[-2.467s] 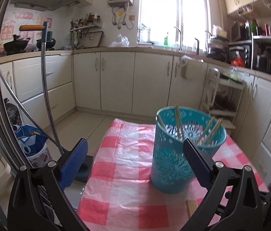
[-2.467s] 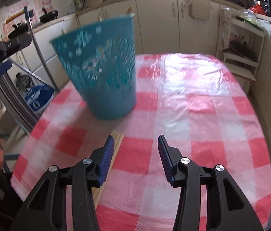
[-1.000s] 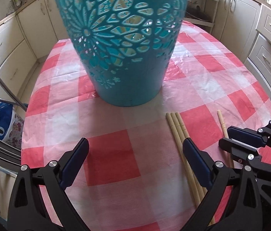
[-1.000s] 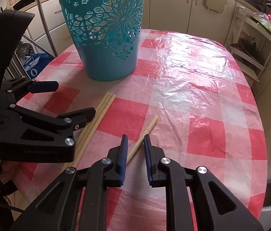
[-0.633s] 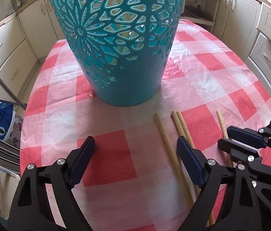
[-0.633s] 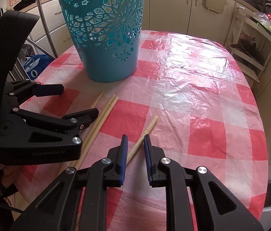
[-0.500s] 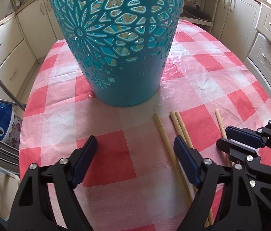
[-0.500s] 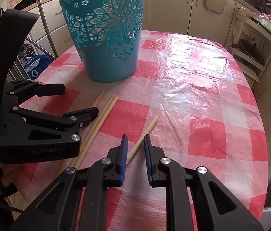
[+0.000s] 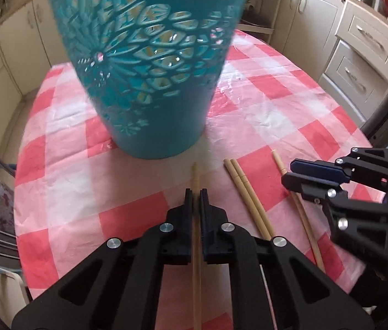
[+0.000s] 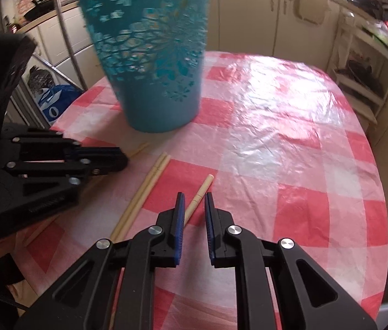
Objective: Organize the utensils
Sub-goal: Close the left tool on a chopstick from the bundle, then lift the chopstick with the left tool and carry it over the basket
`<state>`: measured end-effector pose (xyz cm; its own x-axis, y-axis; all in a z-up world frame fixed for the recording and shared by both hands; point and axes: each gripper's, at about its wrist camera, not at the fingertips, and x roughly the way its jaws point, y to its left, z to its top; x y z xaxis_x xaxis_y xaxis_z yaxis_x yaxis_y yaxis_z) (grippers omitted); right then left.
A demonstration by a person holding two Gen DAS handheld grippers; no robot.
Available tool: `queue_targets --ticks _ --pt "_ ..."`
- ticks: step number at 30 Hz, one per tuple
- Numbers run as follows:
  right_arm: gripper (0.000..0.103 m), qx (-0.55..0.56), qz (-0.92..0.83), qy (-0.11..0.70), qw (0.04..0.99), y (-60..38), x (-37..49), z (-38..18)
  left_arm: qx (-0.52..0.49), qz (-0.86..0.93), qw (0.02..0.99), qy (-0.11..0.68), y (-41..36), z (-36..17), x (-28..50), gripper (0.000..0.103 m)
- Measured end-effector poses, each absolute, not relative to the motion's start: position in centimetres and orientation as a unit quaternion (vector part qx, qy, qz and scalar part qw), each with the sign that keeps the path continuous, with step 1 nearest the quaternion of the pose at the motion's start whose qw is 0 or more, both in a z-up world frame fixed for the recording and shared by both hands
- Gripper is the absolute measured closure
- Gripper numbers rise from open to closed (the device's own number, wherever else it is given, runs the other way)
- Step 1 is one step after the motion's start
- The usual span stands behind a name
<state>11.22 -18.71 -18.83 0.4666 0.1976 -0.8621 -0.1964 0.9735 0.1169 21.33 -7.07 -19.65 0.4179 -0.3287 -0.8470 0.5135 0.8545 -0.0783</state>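
Left hand-held gripper (image 9: 196,192) is pinched tight on one chopstick (image 9: 195,177), gripped partway along w/ the tip poking out toward the teal basket (image 9: 150,63). That lines it up for a lift and drop into the basket, which sits upright on the desk (image 9: 276,104) just ahead.

Right hand-held gripper (image 10: 194,209) has its blue pads close together but w/ a clear gap. A second chopstick (image 10: 201,189) runs in from the left pad's side; can't tell if it's actually squeezed, prob. straddled only. In the left view the same gripper (image 9: 290,170) looks nearly closed, chopstick passing under it.

A pair of chopsticks (image 10: 155,173) lies side by side btwn the two grippers, flat on the checked cloth, untouched. More chopsticks show through the basket's cutouts, so sorting seems partly done.
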Motion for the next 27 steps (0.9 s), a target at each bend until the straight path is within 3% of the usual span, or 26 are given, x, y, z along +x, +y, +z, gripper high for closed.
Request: queue_targets --ticks 6,11,21,27 --pt "0.086 0.016 0.115 0.507 0.854 -18.8 11.6 -19.1 0.125 -0.236 0.842 0.47 -7.3 -19.9 21.0 0.098" --pt "0.094 -0.006 0.137 0.504 0.852 -17.7 11.7 -18.9 0.118 -0.246 0.836 0.475 -7.2 -19.8 21.0 0.098" --pt "0.092 -0.044 0.135 0.519 0.843 -16.6 11.9 -19.0 0.178 -0.237 0.835 0.463 -8.4 -19.7 20.3 0.098" --pt "0.093 -0.045 0.135 0.512 0.847 -16.1 12.1 -19.3 0.109 -0.316 0.843 0.421 -5.6 -14.3 20.8 0.098"
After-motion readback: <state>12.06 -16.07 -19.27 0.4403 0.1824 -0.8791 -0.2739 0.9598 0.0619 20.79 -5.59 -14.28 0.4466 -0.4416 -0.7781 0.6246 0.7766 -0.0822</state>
